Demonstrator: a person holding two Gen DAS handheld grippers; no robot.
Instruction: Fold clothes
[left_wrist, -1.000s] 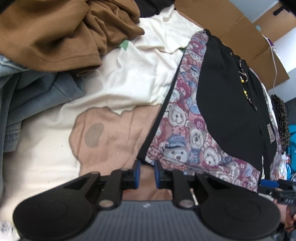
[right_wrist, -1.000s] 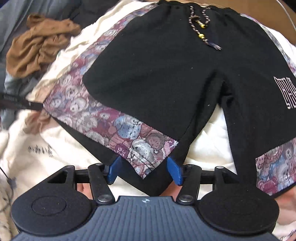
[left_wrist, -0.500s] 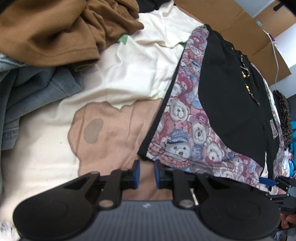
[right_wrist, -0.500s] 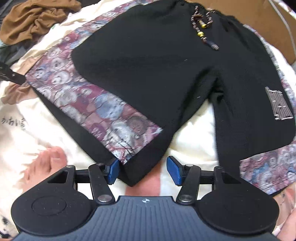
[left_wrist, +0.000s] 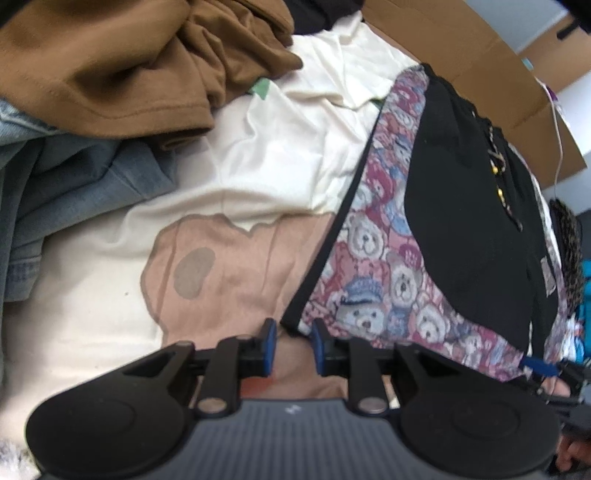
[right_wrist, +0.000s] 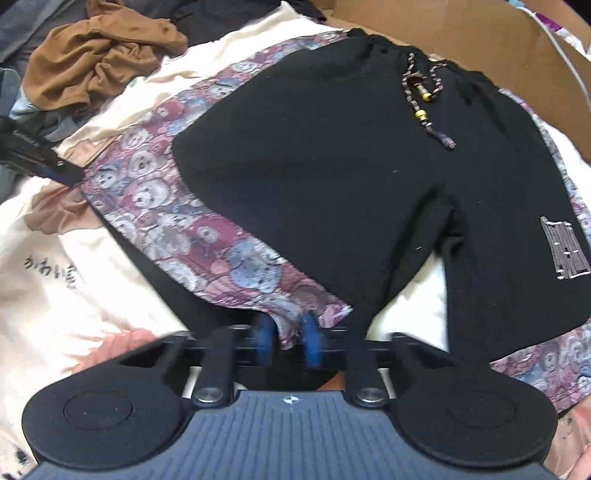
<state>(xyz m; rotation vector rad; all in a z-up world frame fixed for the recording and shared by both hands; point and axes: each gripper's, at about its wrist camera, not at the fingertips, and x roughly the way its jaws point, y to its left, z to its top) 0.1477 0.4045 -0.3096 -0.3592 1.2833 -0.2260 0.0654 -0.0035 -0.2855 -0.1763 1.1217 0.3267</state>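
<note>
Pinching the shorts (right_wrist: 332, 177) hem, right gripper (right_wrist: 289, 338) fingers closed.

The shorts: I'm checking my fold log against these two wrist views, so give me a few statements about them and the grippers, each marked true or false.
1. The shorts lie spread flat, front up, on a cream cloth. True.
2. The right gripper has its pads closed on the hem of a leg. True.
3. The left gripper is clamped on the waistband. False: its jaws stand apart near the corner of a leg hem, with no cloth between them.
4. The drawstring hangs off the edge of the cardboard. False: it rests on the black front panel.
5. A brown garment lies crumpled apart from the shorts. True.
</note>
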